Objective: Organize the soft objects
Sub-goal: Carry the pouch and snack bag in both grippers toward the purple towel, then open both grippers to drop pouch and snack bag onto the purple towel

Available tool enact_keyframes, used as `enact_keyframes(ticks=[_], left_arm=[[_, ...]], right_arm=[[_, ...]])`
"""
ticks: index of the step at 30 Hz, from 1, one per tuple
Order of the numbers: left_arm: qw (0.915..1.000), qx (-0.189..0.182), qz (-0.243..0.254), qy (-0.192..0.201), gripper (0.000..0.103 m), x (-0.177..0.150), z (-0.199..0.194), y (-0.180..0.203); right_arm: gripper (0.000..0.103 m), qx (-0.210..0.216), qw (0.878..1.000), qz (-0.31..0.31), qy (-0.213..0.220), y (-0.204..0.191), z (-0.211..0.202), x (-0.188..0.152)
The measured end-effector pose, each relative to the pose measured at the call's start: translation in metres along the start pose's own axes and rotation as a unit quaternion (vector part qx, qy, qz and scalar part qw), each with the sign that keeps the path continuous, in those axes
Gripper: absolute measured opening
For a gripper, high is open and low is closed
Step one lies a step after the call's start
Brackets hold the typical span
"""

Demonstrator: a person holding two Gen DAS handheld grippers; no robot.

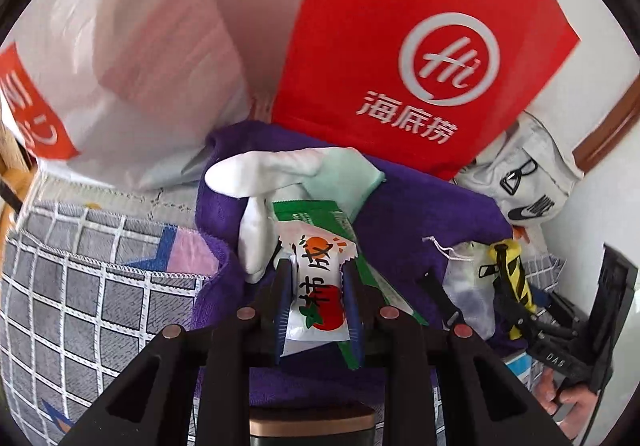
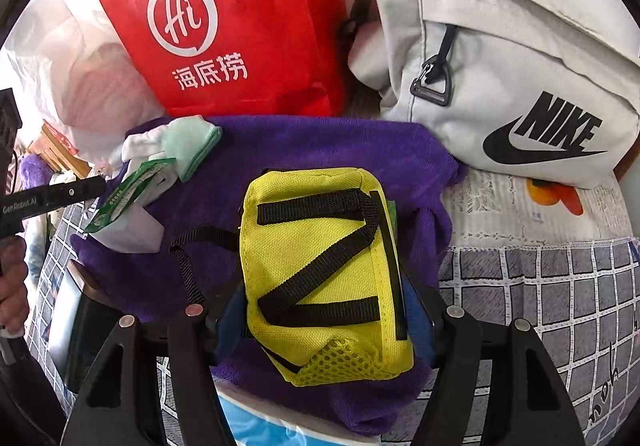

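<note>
Right now the left gripper [image 1: 318,306] is clamped narrow on a small white snack packet [image 1: 316,286] w/ orange fruit print, blue pads pressing both sides, held over a purple towel [image 1: 420,222]. Under the packet sits a green-and-white pack [image 1: 312,212], and just beyond it a white sock [image 1: 264,170] and a mint-green cloth [image 1: 348,174] lie on the towel. The right gripper [image 2: 324,310] stands fairly wide, its blue pads against both sides of a yellow pouch [image 2: 320,270] w/ black straps, which rests on the same towel. A red paper bag [image 2: 224,22] stands behind the towel, a grey sports bag [image 2: 500,86] to its right in the right wrist view, a white plastic bag [image 1: 132,58] to its left. All of it sits on a grey checked cover [image 2: 540,294].
</note>
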State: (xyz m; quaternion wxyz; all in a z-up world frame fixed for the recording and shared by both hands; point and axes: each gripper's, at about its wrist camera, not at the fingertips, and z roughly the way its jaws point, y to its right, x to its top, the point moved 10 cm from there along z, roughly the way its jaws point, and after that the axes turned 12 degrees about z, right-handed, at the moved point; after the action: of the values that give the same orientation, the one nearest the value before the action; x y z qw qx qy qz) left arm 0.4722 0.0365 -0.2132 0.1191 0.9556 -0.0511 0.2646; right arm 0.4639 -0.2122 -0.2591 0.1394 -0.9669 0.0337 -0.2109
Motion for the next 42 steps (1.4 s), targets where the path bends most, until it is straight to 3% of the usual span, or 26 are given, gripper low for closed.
enact_keyframes(ticks=[10, 13, 15, 19, 21, 31, 38, 42], left_arm=[[1.0000, -0.002, -0.004, -0.001, 0.029, 0.000, 0.006, -0.003], [0.9999, -0.011, -0.001, 0.005, 0.038, 0.001, 0.005, 0.000], [0.9998, -0.019, 0.002, 0.012, 0.050, 0.003, 0.002, 0.003], [0.9994, -0.025, 0.010, 0.023, 0.055, 0.006, -0.004, 0.008], [0.9993, -0.025, 0.012, 0.023, 0.064, 0.007, -0.005, 0.010], [0.9993, -0.025, 0.004, 0.026, 0.069, 0.010, -0.016, 0.010], [0.9988, -0.019, 0.003, 0.044, 0.069, -0.002, -0.049, 0.014], [0.9991, -0.010, 0.010, 0.039, 0.069, -0.024, -0.064, 0.012]], right_arm=[[0.075, -0.010, 1.000, -0.008, -0.003, -0.004, 0.009, -0.001], [0.083, -0.018, 1.000, -0.003, 0.001, -0.001, 0.010, 0.001], [0.083, -0.016, 1.000, -0.002, 0.008, -0.001, 0.008, 0.002], [0.083, -0.007, 1.000, 0.002, 0.018, -0.002, 0.001, 0.005], [0.083, -0.007, 1.000, 0.001, 0.025, -0.002, -0.005, 0.006], [0.083, -0.006, 0.998, -0.007, 0.057, -0.016, -0.034, 0.009], [0.083, 0.050, 0.998, -0.023, 0.042, -0.055, -0.057, -0.034], [0.068, 0.042, 0.997, -0.052, 0.031, -0.073, -0.061, -0.070]])
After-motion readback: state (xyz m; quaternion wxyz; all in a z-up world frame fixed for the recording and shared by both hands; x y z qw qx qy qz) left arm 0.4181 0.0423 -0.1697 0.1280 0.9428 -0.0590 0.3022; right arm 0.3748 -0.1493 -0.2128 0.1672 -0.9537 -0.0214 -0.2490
